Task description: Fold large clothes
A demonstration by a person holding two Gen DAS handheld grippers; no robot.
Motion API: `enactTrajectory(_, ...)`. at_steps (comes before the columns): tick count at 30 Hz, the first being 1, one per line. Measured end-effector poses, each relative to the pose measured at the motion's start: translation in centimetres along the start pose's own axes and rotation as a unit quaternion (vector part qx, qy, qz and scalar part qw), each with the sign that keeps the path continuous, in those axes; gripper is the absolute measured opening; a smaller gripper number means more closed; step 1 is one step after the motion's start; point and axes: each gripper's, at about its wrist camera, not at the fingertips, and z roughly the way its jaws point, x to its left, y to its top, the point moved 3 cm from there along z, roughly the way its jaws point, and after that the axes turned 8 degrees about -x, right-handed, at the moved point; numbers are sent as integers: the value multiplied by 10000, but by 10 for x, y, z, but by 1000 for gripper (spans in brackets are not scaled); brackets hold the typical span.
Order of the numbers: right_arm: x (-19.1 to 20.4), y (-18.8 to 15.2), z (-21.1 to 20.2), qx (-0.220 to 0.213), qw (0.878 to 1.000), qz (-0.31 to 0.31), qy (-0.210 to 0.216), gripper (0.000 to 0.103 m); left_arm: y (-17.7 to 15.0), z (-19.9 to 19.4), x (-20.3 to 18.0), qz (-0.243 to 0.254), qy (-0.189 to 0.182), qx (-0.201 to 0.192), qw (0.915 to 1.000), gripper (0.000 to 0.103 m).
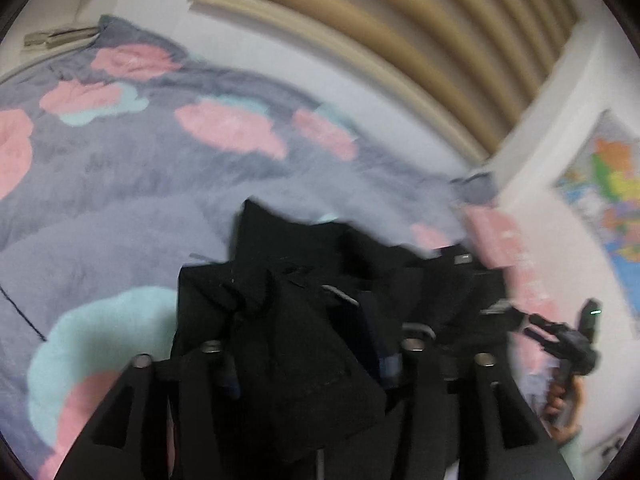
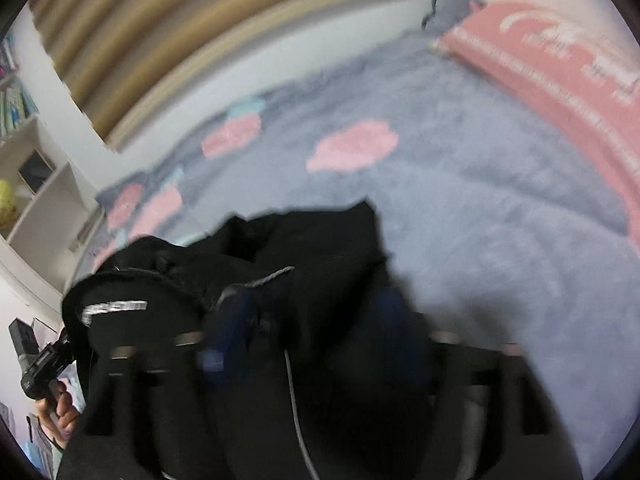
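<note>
Grey fleece bedding [image 1: 132,184] with pink and mint cloud shapes is seen under everything, spread over a bed. Nearest to the left wrist camera, the left hand-held gripper [image 1: 312,350] is seen with its jaws parted; black cloth of the dark garment [image 1: 304,300] lies heaped between and over its fingers, and it cannot be told from the blurred picture whether the pads press on it. In the right wrist view the right hand-held gripper [image 2: 316,340] is seen with its jaws standing wide, and the same dark garment [image 2: 304,248] is draped across them, with a thin grey cord hanging down in the middle; a grip cannot be confirmed. The garment is bunched on the bedding just in front of both grippers, with a grey label strip at its left side in the right wrist view. At the right edge of the left wrist view, the right hand-held gripper is also seen, carried by a hand [image 1: 560,404]. Farther away, a pink pillow [image 2: 560,64] lies on the bedding. Behind the bed, a beige ribbed headboard [image 1: 420,32] and a coloured map [image 1: 612,200] on the wall are seen.
</note>
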Motion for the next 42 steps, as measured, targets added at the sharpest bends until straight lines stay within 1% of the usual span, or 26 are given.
enactTrajectory(2, -4, 8, -19, -207, 9997, 5, 127, 92, 6, -18, 0, -124, -341, -45, 9993, 68)
enactTrajectory(3, -3, 10, -22, -240, 9996, -91, 101, 92, 8, -23, -1, -128, -424, -87, 9990, 70)
enactTrajectory(5, 1, 10, -14, -143, 9986, -484, -146, 92, 10, -26, -1, 4, -293, -145, 9995, 71)
enactTrajectory(6, 4, 7, -6, -43, 9977, -648, -177, 92, 10, -25, -1, 55, -208, -174, 9996, 71)
enactTrajectory(9, 14, -2, 22, 215, 9947, -1006, 84, 91, 12, -28, 6, -116, -443, -297, 9985, 71)
enactTrajectory(11, 18, -8, 33, 269, 9911, -1296, 125, 91, 16, -30, 15, -277, -564, -375, 9973, 73)
enactTrajectory(13, 23, -9, 49, 288, 9877, -1535, 106, 91, 19, -27, 24, -218, -447, -345, 9982, 78)
enactTrajectory(14, 24, -8, 58, 316, 9867, -1591, 122, 91, 20, -21, 31, -118, -226, -275, 9993, 78)
enactTrajectory(16, 23, -5, 73, 344, 9856, -1649, 148, 91, 20, -9, 41, -54, -25, -145, 9999, 78)
enactTrajectory(19, 14, 3, 91, 368, 9874, -1516, 276, 91, 20, 26, 55, -124, 126, 269, 9995, 78)
enactTrajectory(21, 11, 8, 100, 390, 9876, -1468, 388, 91, 20, 52, 55, 50, 210, 552, 9982, 78)
enactTrajectory(22, 10, 10, 105, 415, 9874, -1457, 453, 91, 20, 61, 57, 85, 291, 597, 9978, 78)
enactTrajectory(23, 8, 12, 109, 430, 9873, -1447, 503, 91, 20, 69, 60, 61, 262, 653, 9975, 78)
enactTrajectory(25, 7, 17, 121, 517, 9867, -1421, 600, 91, 18, 85, 67, -228, -89, 927, 9954, 78)
enactTrajectory(26, 8, 18, 128, 590, 9863, -1414, 616, 91, 18, 89, 70, -334, -164, 999, 9943, 78)
enactTrajectory(28, 8, 18, 147, 853, 9847, -1362, 679, 91, 15, 102, 73, -478, -317, 1256, 9904, 78)
enactTrajectory(29, 8, 15, 159, 1056, 9834, -1287, 722, 89, 14, 106, 73, -538, -359, 1316, 9892, 78)
enactTrajectory(30, 9, 13, 164, 1151, 9825, -1243, 777, 59, 15, 109, 70, -562, -369, 1260, 9898, 78)
enactTrajectory(31, 11, 9, 168, 1234, 9807, -1296, 785, 34, 15, 111, 65, -454, -308, 1195, 9913, 57)
enactTrajectory(32, 15, 5, 166, 1213, 9796, -1453, 677, 19, 16, 111, 56, -175, -216, 1144, 9930, 6)
enactTrajectory(33, 20, 3, 156, 948, 9796, -1717, 439, 19, 16, 108, 49, -16, -153, 1097, 9938, 7)
enactTrajectory(35, 26, 3, 131, 578, 9791, -1929, 302, 15, 22, 90, 36, 379, 109, 683, 9969, 6)
enactTrajectory(36, 28, 7, 114, 350, 9792, -1986, 199, 14, 26, 76, 28, 487, 100, 473, 9976, 6)
enactTrajectory(38, 33, 22, 89, -52, 9773, -2115, -131, 14, 43, 51, 16, 424, -43, 49, 9991, 6)
enactTrajectory(40, 43, 44, 72, -367, 9762, -2124, -250, 13, 61, 41, 5, 321, -193, -206, 9991, 6)
enactTrajectory(42, 61, 67, 63, -703, 9706, -2241, -519, 13, 82, 42, -12, 446, 6, -480, 9979, 6)
